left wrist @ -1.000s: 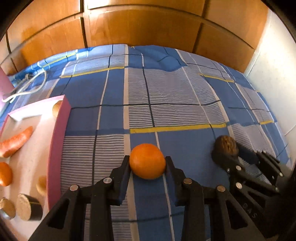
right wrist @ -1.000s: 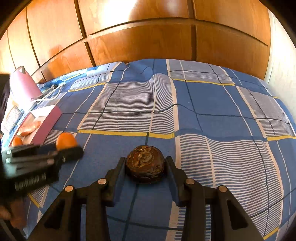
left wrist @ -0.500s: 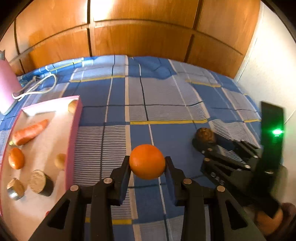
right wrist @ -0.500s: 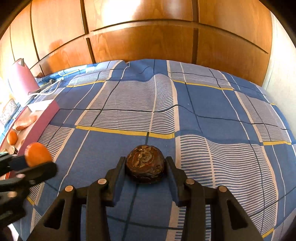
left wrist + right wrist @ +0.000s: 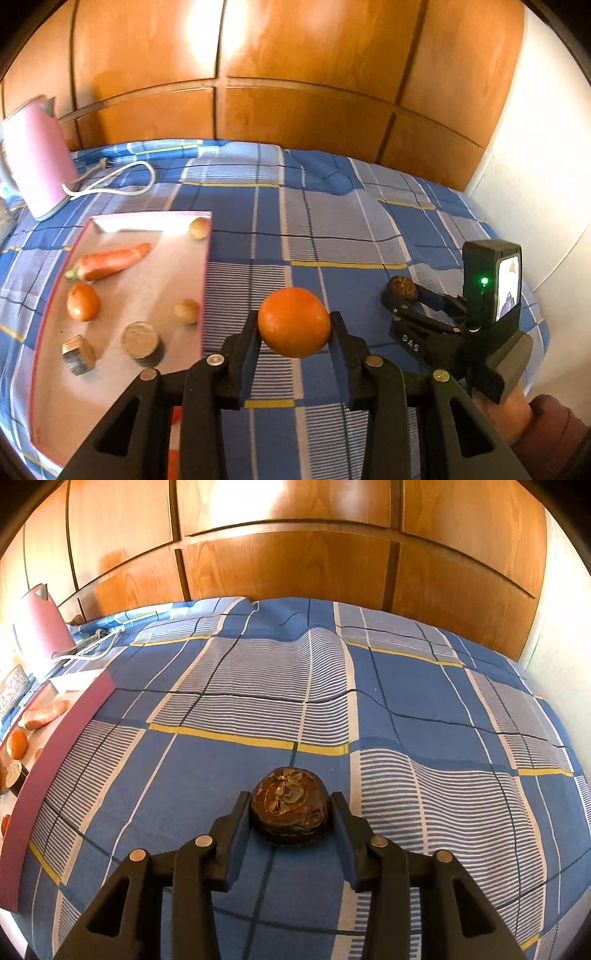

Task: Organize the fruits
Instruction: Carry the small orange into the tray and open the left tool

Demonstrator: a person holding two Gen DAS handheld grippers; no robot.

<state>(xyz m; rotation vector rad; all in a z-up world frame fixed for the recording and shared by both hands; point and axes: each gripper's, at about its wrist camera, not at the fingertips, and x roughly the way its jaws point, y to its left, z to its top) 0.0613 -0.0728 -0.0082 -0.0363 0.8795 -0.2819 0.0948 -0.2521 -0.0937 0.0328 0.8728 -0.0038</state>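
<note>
The left gripper (image 5: 293,328) is clamped on a round, smooth-skinned orange fruit (image 5: 293,322), its two black fingers pressing the fruit's sides at about three and nine o'clock, and it holds the fruit raised over the blue plaid bedspread (image 5: 332,221). The right gripper (image 5: 290,812) is clamped in the same way on a dark brown, wrinkled round fruit (image 5: 289,806); in the left wrist view this pair sits at about three o'clock of the orange, well apart from it.

The shallow pink-rimmed tray (image 5: 205,280) lies at about nine o'clock of the orange. It holds a long orange carrot (image 5: 109,260), a small orange fruit (image 5: 82,301), two small pale round pieces and two short cylindrical pieces whose nature I cannot tell.

The orange looks firm, moderately weighty and a little slick on its waxy skin, so a hold across its widest middle, as here, is probably the safest; a grip nearer the top or bottom would likely let it squirt out. The brown fruit looks lighter, with a dry, crumpled skin that should give good friction but may dent or crack under hard pressure, so a gentle squeeze across its broad waist seems wise. Both would probably roll on the soft cloth if set down carelessly.
</note>
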